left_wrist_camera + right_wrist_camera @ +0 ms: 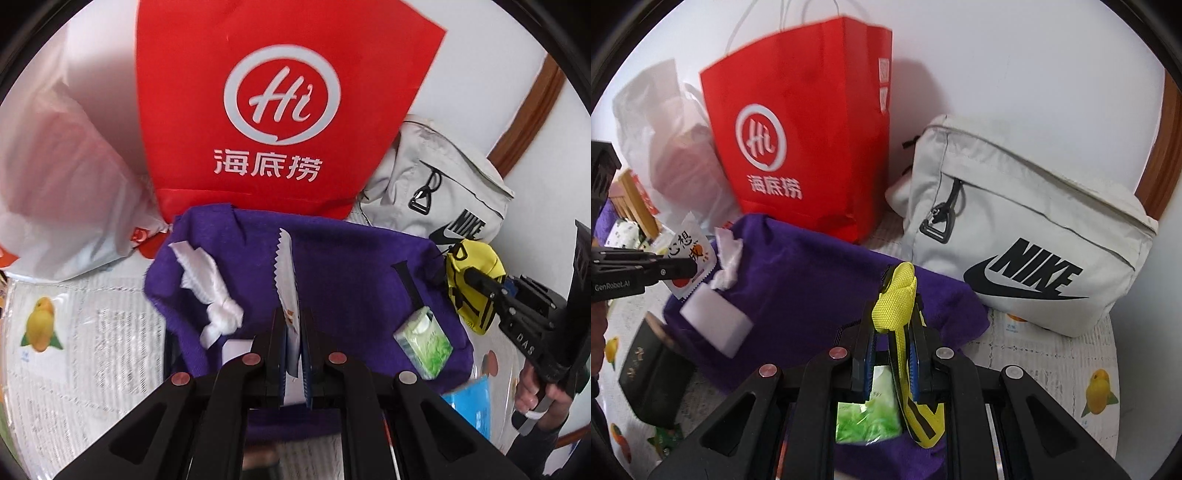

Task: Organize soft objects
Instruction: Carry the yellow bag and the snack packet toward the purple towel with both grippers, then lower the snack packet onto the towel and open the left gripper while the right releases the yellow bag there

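A: Left wrist view: left gripper clenching a thin white sachet over the purple cloth; risking slipping, being so flimsy.

B: Right wrist view: right gripper pinching the yellow pouch strap above the cloth's near side; dangling, possibly snagging the green tissue pack.

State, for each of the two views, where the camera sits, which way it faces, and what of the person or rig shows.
Left wrist: behind the left claw, facing down at the purple cloth; claw shut on a white sachet; right hand visible.
Right wrist: behind the right claw, shut on a yellow pouch.
Shared: red bag, Nike bag.
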Motion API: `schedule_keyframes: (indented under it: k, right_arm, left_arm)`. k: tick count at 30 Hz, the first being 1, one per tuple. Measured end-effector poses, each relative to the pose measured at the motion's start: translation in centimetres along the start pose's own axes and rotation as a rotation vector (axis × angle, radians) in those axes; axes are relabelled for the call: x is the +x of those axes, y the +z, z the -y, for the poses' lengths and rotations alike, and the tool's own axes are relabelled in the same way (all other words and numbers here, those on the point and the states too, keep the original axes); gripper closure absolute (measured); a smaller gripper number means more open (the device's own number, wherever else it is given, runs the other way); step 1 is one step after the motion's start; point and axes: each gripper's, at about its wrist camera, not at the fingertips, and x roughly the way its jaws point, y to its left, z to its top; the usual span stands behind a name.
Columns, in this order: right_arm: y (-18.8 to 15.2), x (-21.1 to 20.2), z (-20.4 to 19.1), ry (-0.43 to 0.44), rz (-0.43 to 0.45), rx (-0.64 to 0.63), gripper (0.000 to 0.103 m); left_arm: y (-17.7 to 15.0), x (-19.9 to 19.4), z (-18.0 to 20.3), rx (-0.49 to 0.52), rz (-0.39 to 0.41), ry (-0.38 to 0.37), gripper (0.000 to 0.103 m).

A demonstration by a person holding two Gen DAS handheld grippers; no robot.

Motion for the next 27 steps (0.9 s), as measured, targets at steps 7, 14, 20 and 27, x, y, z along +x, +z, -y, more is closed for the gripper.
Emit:
schedule_keyframes:
  k: [7,14,20,27]
  right_arm:
    - [0.3,2.9,-0.7,-0.01,-0.032,-0.044,0.089]
    - [0.2,4.4,-1.7,0.026,-0.082,-0.059,0.088]
    - [0.2,5.0,-2.1,0.061,-0.104,-0.06,0.083]
    - [0.2,5.1,-2.1,0.094,-0.117,-0.043,0.079]
  left_arm:
    - [0.7,3.1,0.0,-0.012,-0.053,-0.028,0.096]
    - [0.7,4.5,-0.8,-0.038,-0.092,-0.023,0.096]
    - [0.8,4.9,-0.6,-0.022,-0.102,-0.006,0.081]
    - [1.2,5.1,-0.5,-0.01,-0.1,0.011,0.077]
